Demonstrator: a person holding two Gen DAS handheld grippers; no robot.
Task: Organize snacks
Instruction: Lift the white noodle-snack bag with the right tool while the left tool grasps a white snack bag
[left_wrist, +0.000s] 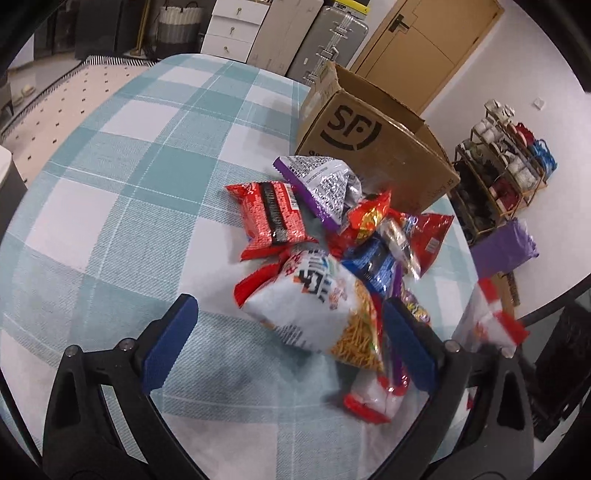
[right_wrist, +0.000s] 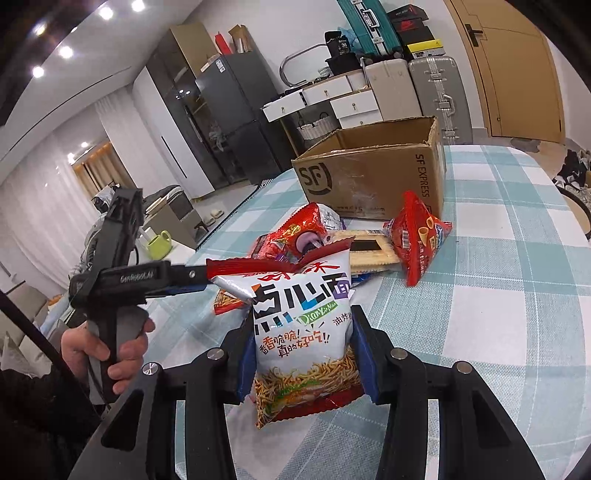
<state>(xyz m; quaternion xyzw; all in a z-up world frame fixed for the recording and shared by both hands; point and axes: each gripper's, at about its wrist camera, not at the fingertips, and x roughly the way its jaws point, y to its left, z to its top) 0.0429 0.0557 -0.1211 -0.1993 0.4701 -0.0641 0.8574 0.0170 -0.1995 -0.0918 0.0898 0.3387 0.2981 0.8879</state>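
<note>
R gripper (right_wrist: 303, 354) is clamped on the lower part of the noodle bag (right_wrist: 306, 325), which is held upright above the table (right_wrist: 517, 295), lifted off the pile (right_wrist: 314, 236). L gripper (left_wrist: 288, 343) is seen wide open over the pile in its own view, nothing held. Bag is judged light, soft, crinkly, slippery, contents crushable; better taken by its body, w/ gentle squeeze. Box (right_wrist: 369, 177) stands open behind the pile.

White walls (left_wrist: 461, 96), wooden door (right_wrist: 509, 70), grey fridge (right_wrist: 236, 110), ceiling spotlights (right_wrist: 66, 51)
</note>
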